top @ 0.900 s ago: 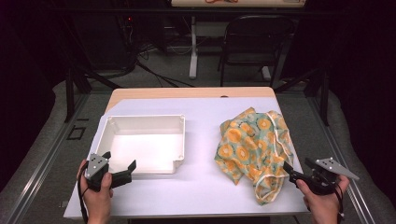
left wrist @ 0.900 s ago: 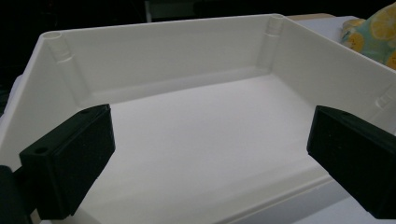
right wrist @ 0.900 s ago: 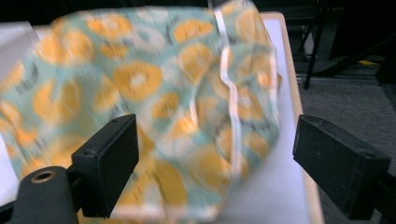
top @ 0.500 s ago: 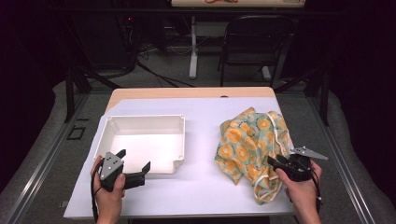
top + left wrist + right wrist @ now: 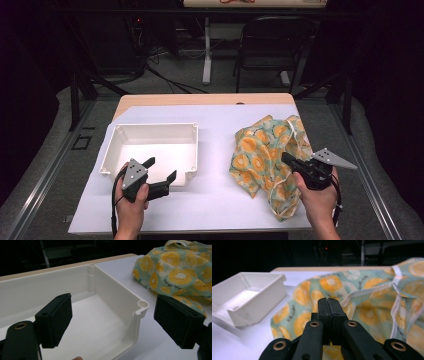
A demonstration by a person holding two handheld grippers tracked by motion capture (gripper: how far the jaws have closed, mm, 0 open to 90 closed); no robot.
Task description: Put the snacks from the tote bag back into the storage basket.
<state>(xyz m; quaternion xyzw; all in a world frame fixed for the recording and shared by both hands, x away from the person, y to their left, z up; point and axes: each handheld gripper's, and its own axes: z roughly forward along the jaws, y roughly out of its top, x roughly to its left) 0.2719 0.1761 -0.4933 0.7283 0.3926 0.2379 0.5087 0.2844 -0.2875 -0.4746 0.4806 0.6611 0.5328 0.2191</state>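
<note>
While its jaws pressed together, right hand-held gripper over orange-print cloth; left hand-held gripper wide at white tray.

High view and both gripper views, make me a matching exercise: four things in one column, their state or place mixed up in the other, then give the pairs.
1. left gripper
2. right gripper
3. white bin
4. patterned cloth

A. crumpled on the table's right side
B. jaws pressed together
C. empty, on the table's left side
D. jaws wide apart, at the bin's near corner

Pairs: 1-D, 2-B, 3-C, 4-A

bare table between | bin left | cloth right
</note>
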